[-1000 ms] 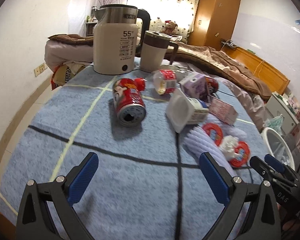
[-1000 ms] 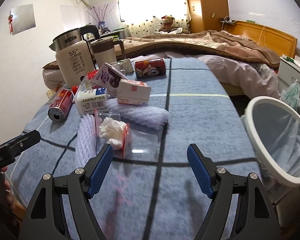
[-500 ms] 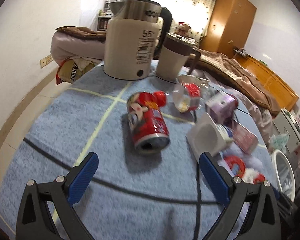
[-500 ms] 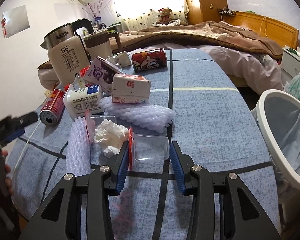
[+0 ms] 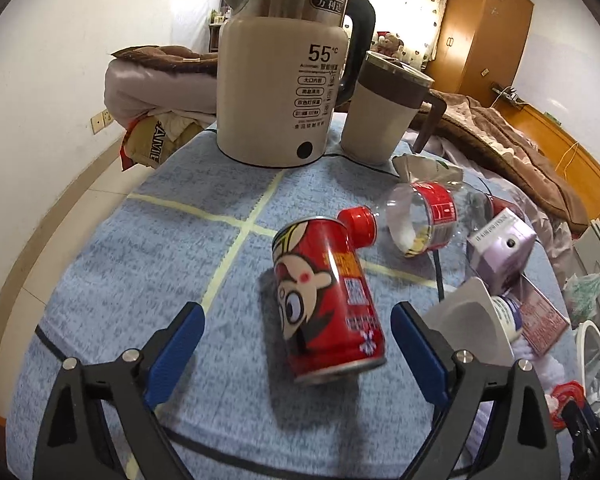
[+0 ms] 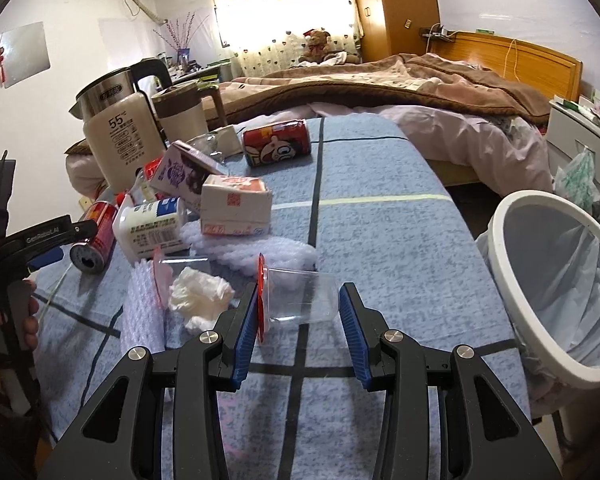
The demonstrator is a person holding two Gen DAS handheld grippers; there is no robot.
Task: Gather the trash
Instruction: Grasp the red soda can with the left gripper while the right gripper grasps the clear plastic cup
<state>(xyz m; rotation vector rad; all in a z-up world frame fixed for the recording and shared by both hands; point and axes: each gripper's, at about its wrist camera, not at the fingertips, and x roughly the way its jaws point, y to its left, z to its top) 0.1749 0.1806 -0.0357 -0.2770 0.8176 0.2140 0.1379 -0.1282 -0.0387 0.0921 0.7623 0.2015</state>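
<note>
A red cartoon-print can (image 5: 324, 292) lies on its side on the blue cloth-covered table (image 5: 140, 280). My left gripper (image 5: 296, 312) straddles it, jaws closing, with clear gaps between both blue pads and the can. In the right wrist view my right gripper (image 6: 300, 292) is shut on a clear plastic cup (image 6: 304, 300) with a red rim, lying sideways on the cloth. A white bin (image 6: 536, 198) with a clear liner stands off the table's right edge.
A kettle (image 5: 276, 92) and a brown-lidded mug (image 5: 380, 120) stand behind the can. Also on the cloth are a clear bottle (image 5: 420, 216), a purple carton (image 5: 504, 252), a pink carton (image 6: 236, 208), a white milk bottle (image 6: 152, 228), a second can (image 6: 278, 146), crumpled tissue (image 6: 200, 292) and foam wrap (image 6: 260, 248).
My left gripper moved forward until the red can lay between its jaws, which narrowed slightly. My right gripper went from open to shut on the clear cup and has held still since.
</note>
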